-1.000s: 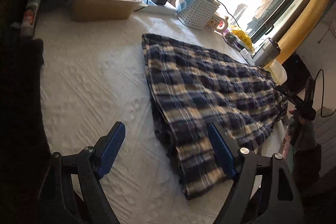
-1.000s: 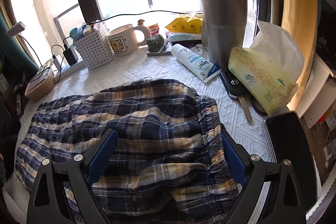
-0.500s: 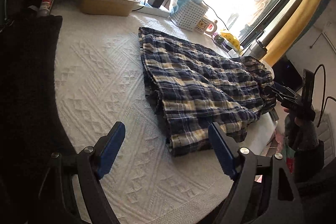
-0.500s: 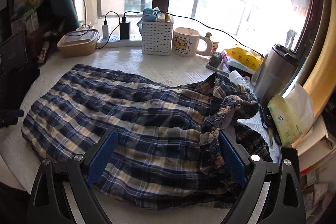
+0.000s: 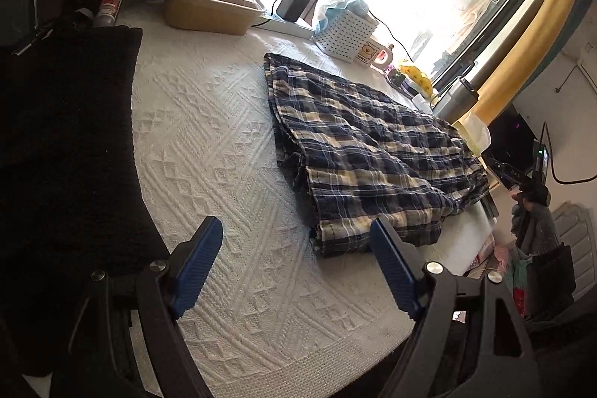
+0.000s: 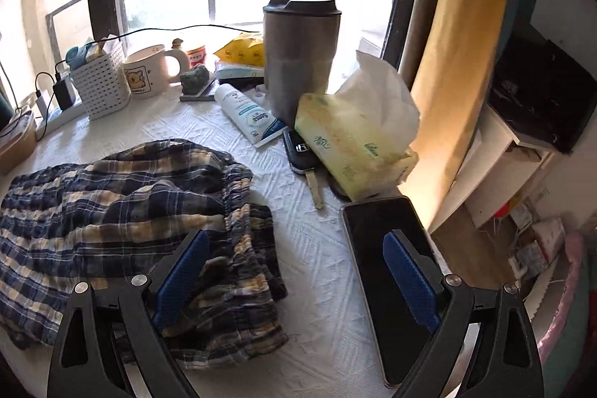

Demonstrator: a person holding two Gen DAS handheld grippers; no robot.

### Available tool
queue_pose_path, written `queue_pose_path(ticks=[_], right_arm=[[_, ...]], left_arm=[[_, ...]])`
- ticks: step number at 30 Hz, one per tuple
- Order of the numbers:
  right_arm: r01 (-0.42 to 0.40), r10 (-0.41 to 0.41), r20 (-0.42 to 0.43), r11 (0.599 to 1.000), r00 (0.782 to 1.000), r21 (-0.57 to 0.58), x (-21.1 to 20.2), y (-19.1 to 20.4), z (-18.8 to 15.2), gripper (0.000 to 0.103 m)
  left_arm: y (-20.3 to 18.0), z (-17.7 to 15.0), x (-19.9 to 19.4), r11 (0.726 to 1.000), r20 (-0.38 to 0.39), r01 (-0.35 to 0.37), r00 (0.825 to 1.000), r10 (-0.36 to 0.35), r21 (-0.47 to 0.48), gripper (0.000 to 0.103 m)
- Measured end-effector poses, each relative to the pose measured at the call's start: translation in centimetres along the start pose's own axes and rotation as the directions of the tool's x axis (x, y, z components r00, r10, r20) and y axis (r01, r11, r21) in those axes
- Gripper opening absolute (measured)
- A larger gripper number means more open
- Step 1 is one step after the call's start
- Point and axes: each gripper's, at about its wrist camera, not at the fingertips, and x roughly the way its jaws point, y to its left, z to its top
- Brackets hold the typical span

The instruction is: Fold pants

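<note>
Pants: plaid pyjama pants (image 5: 373,152), navy and cream, lie already doubled lengthways on the white textured tabletop (image 5: 224,174).
Place, left side: hem end sits just ahead of the left gripper (image 5: 294,271), nearer its right jaw, not touching.
Place, right side: bunched elastic waistband (image 6: 242,222) lies ahead of the right gripper (image 6: 294,275), partly under its left jaw; a dark phone (image 6: 388,248) lies under the right jaw.
Jaws: both sets spread wide, released, nothing between the pads.
Handling: thin woven cotton by the look of it, light, limp, prone to slide layer over layer and to wrinkle.
Where to hold: I would pinch all layers together at the hem corner and at the waistband edge, where gathered elastic gives bulk.
Risk: the phone, a key (image 6: 313,181) and a tissue pack (image 6: 350,144) sit near the waistband and could be dragged.
</note>
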Motion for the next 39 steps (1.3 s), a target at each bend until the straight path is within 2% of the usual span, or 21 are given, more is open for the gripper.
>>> queue_pose_path(ticks=[3,5,7,9,12,14,19,21,22,26,29,33,34,35,36,38,39], right_arm=[[-0.044,0.046,0.024,0.998,0.999,-0.053,-2.6,2.0,-1.0,0.096],[-0.102,0.106,0.028,0.988,0.994,-0.119,-3.9,5.1,-1.6,0.096],[-0.168,0.177,0.033,0.968,0.984,-0.188,-5.1,8.9,-2.3,0.096],[-0.252,0.265,0.024,0.937,0.964,-0.242,-6.0,13.1,-2.9,0.095],[-0.357,0.383,0.004,0.865,0.924,-0.354,-7.4,19.6,-4.2,0.095],[-0.423,0.454,-0.03,0.801,0.89,-0.424,-8.2,23.8,-5.4,0.095],[-0.537,0.564,-0.138,0.643,0.814,-0.546,-9.2,31.9,-8.5,0.095],[-0.581,0.592,-0.189,0.591,0.784,-0.559,-9.2,34.1,-9.5,0.088],[-0.593,0.597,-0.207,0.574,0.775,-0.565,-9.1,35.1,-10.0,0.083],[-0.619,0.601,-0.266,0.512,0.754,-0.596,-9.0,38.5,-11.6,0.076],[-0.596,0.585,-0.278,0.467,0.762,-0.653,-9.2,40.7,-12.8,0.072],[-0.546,0.533,-0.289,0.422,0.795,-0.724,-8.5,42.3,-14.4,0.059],[-0.517,0.516,-0.277,0.411,0.811,-0.75,-8.4,42.7,-14.9,0.049],[-0.483,0.494,-0.261,0.399,0.829,-0.779,-8.3,42.9,-15.3,0.032],[-0.481,0.501,-0.259,0.387,0.826,-0.787,-8.3,42.9,-15.5,0.029],[-0.495,0.507,-0.269,0.386,0.819,-0.779,-8.2,42.6,-15.0,0.007],[-0.505,0.517,-0.269,0.394,0.812,-0.768,-8.3,42.3,-14.6,0.007]], left_arm=[[-0.5,0.0,-0.4,0.999,0.01,-0.04,0.999,0.04,0.029,0.081],[-1.0,0.0,-0.8,0.996,0.018,-0.075,0.997,0.074,0.048,0.081],[-1.1,-0.3,-1.5,0.992,0.033,-0.111,0.993,0.109,0.063,0.081],[-0.9,-0.7,-2.4,0.99,0.051,-0.127,0.991,0.124,0.059,0.081],[0.1,-1.7,-4.1,0.989,0.08,-0.143,0.987,0.141,0.022,0.081],[0.9,-2.4,-5.0,0.988,0.089,-0.153,0.984,0.153,-0.004,0.081],[3.0,-4.2,-6.8,0.982,0.106,-0.173,0.978,0.181,-0.078,0.081],[3.6,-4.9,-7.4,0.978,0.109,-0.185,0.975,0.195,-0.097,0.081],[3.8,-5.2,-7.7,0.976,0.11,-0.189,0.973,0.201,-0.105,0.081],[5.0,-6.2,-8.5,0.964,0.106,-0.232,0.963,0.246,-0.129,0.081],[6.0,-6.8,-9.1,0.955,0.106,-0.25,0.958,0.268,-0.158,0.081],[6.7,-7.0,-9.3,0.951,0.106,-0.25,0.956,0.272,-0.184,0.081],[6.7,-7.0,-9.2,0.952,0.105,-0.248,0.957,0.269,-0.183,0.081],[6.5,-6.9,-9.0,0.953,0.103,-0.245,0.959,0.265,-0.179,0.081],[6.4,-6.8,-8.8,0.955,0.1,-0.24,0.961,0.259,-0.174,0.081],[5.7,-6.4,-8.2,0.961,0.095,-0.225,0.966,0.242,-0.16,0.081],[5.4,-6.2,-7.7,0.964,0.09,-0.217,0.969,0.232,-0.15,0.081]])
